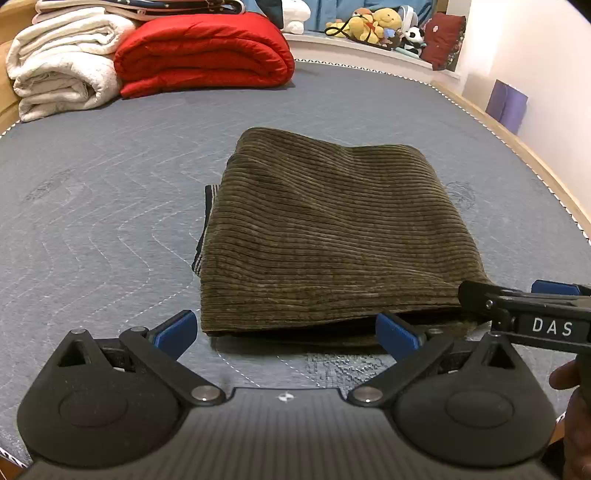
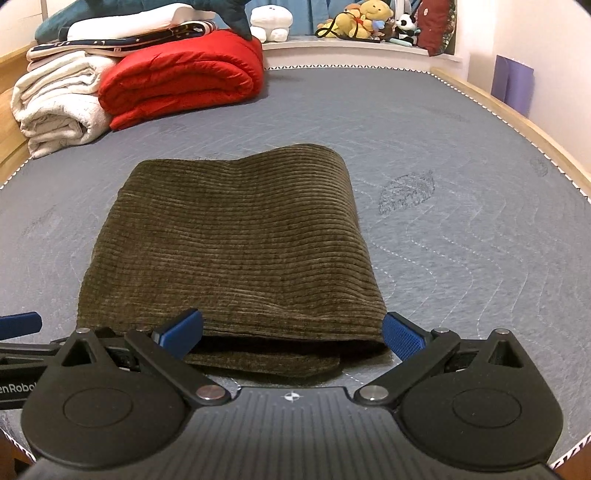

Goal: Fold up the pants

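Note:
Olive-brown corduroy pants (image 1: 325,236) lie folded into a compact rectangle on the grey quilted mattress (image 1: 92,206). My left gripper (image 1: 286,330) is open just short of the near edge of the bundle, nothing between its blue pads. In the right wrist view the same pants (image 2: 236,243) fill the middle, with a lower layer sticking out at the front. My right gripper (image 2: 291,334) is open too, its blue pads on either side of the near right corner of the fold. The right gripper's body (image 1: 524,314) shows at the right edge of the left view.
A folded red quilt (image 1: 203,55) and white blankets (image 1: 62,62) are stacked at the far left of the mattress. Plush toys (image 1: 376,26) line a shelf behind. A wooden bed frame (image 1: 517,147) borders the right side, with a purple object (image 1: 506,105) by the wall.

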`<control>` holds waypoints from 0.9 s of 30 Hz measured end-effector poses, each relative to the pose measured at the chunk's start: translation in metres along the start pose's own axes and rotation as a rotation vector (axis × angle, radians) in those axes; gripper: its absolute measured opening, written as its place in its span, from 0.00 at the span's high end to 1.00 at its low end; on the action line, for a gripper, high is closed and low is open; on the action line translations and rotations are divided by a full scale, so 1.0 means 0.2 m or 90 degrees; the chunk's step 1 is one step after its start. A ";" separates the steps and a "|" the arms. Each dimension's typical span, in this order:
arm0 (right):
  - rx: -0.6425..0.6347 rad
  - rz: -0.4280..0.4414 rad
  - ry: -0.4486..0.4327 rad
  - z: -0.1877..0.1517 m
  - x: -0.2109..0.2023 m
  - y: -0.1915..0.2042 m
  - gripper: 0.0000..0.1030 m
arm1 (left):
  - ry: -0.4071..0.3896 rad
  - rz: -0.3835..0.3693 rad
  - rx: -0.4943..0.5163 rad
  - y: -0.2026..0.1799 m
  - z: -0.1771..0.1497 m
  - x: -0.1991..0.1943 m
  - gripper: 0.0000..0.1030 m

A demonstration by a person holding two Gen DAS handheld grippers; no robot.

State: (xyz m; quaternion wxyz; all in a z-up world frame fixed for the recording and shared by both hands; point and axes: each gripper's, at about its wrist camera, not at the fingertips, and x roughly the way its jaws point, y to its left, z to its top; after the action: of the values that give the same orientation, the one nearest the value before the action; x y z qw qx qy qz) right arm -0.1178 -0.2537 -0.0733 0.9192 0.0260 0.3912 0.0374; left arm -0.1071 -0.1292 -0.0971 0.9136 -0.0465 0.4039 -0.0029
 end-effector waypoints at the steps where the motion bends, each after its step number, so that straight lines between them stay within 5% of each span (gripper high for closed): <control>1: 0.000 0.000 0.000 0.00 0.00 0.00 0.01 | 0.000 -0.001 0.001 0.00 0.00 0.00 0.00; 27: -0.006 -0.002 -0.009 -0.01 -0.01 0.00 0.01 | -0.012 -0.010 0.012 -0.01 -0.01 -0.02 0.00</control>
State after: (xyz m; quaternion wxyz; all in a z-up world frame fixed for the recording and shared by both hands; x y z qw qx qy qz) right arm -0.1206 -0.2530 -0.0728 0.9220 0.0215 0.3847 0.0376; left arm -0.1110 -0.1304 -0.0944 0.9178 -0.0410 0.3946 -0.0133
